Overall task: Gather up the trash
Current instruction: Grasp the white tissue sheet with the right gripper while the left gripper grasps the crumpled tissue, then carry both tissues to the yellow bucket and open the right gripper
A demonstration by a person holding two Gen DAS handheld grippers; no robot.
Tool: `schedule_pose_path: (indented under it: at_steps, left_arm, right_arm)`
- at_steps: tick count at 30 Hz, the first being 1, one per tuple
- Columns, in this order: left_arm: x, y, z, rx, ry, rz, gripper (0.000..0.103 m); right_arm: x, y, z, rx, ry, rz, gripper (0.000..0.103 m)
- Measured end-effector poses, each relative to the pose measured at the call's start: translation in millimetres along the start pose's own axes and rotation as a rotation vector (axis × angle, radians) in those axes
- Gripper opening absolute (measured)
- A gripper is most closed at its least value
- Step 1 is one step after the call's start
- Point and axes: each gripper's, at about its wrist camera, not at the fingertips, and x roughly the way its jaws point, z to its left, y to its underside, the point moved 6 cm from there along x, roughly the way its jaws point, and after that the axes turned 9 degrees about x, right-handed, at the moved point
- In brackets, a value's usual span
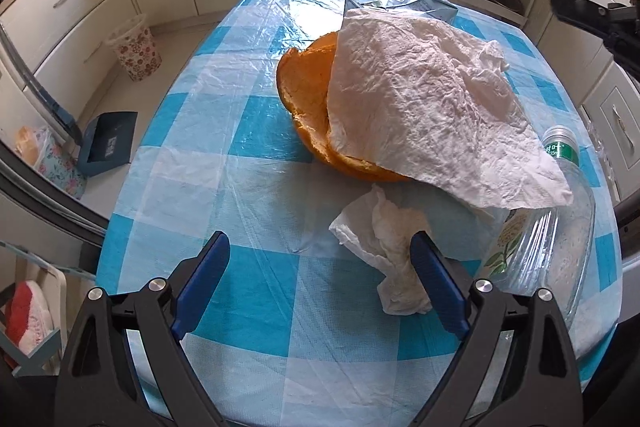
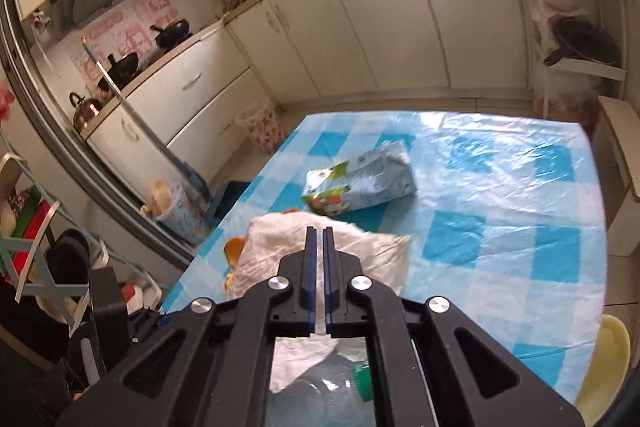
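The left hand-held gripper (image 1: 320, 247) is held with its blue jaws spread wide above the bench (image 1: 224, 131), which is covered with a blue and white checked plastic sheet. Nothing is grasped by it. A crumpled tissue (image 1: 384, 247) lies on the sheet just beside its right finger. The right hand-held gripper (image 2: 319, 231) is clenched, and a large white paper towel (image 2: 352, 251) is pinched between its blue pads. In the left view this towel is seen draped over an orange peel (image 1: 308, 95). A clear plastic bottle (image 1: 560, 227) with a green label lies at the bench edge, under the towel's corner. A flattened carton (image 2: 360, 179) lies farther away on the bench. A flowered waste bin (image 1: 136, 51) stands on the floor.
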Motion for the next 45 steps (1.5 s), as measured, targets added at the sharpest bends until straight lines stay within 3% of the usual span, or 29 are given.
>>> schedule_pose_path:
  at_steps: [1,2,3,4,5,8,10,11,12,14,20,28,31,35,38,45]
  left_arm:
    - [1.3,-0.6,0.1,0.002,-0.002,0.001,0.088]
    - [1.9,-0.9,-0.6,0.004,-0.004,0.000,0.088]
    - [2.6,-1.4,-1.4,0.005,-0.004,0.001,0.088]
    - [3.4,-1.4,-2.9,0.006,-0.004,0.001,0.088]
    - [4.1,-1.7,-3.9,0.005,-0.001,0.001,0.088]
    - [5.4,-1.9,-5.3,-0.007,0.017,0.004,0.088]
    - [5.6,-1.3,-5.1,-0.008,0.018,0.003,0.088]
    - [5.4,-0.9,-4.9,-0.008,0.019,0.001,0.088]
    - [5.2,-0.1,-4.6,-0.007,0.019,0.000,0.088]
    - [4.9,0.8,-3.2,-0.010,0.024,0.001,0.088]
    - [1.4,0.3,-3.7,-0.032,0.081,-0.014,0.088]
    - [3.8,0.1,-22.9,0.045,0.068,-0.017,0.086]
    - [3.6,-0.3,-23.0,0.057,0.052,-0.026,0.066]
    - [-2.9,-0.6,-31.0,0.088,0.099,-0.047,0.024]
    - [-5.5,-0.3,-36.7,0.118,0.090,-0.055,0.015]
    - [-21.8,-4.8,-25.7,0.088,0.058,-0.101,0.014]
  right_arm:
    - [2.4,0.3,-3.3,0.008,0.008,0.017,0.004]
    - [6.8,2.7,-4.4,0.015,0.004,0.045,0.016]
    - [13.6,7.9,-4.2,0.018,0.009,0.081,0.057]
    - [19.0,13.6,-2.0,0.009,0.021,0.103,0.075]
    - [28.7,21.6,4.2,-0.024,0.031,0.134,0.081]
    - [52.4,40.2,19.6,-0.105,0.068,0.181,0.080]
    - [67.4,47.9,26.3,-0.148,0.097,0.189,0.072]
    - [73.4,50.6,28.1,-0.161,0.097,0.200,0.054]
    - [78.0,52.6,29.1,-0.163,0.085,0.214,0.029]
    - [75.3,48.9,30.0,-0.142,0.048,0.207,0.006]
    - [19.4,14.6,25.5,-0.049,-0.109,0.055,0.006]
    - [-12.9,-10.8,-17.0,0.069,-0.065,-0.054,0.006]
    - [-16.5,-10.3,-23.9,0.079,-0.054,-0.060,0.006]
    - [-21.6,-8.6,-24.1,0.065,-0.041,-0.066,0.006]
    - [-25.4,-9.0,-24.4,0.057,-0.035,-0.081,0.006]
    - [-35.1,-8.8,-30.6,0.054,-0.021,-0.109,0.006]
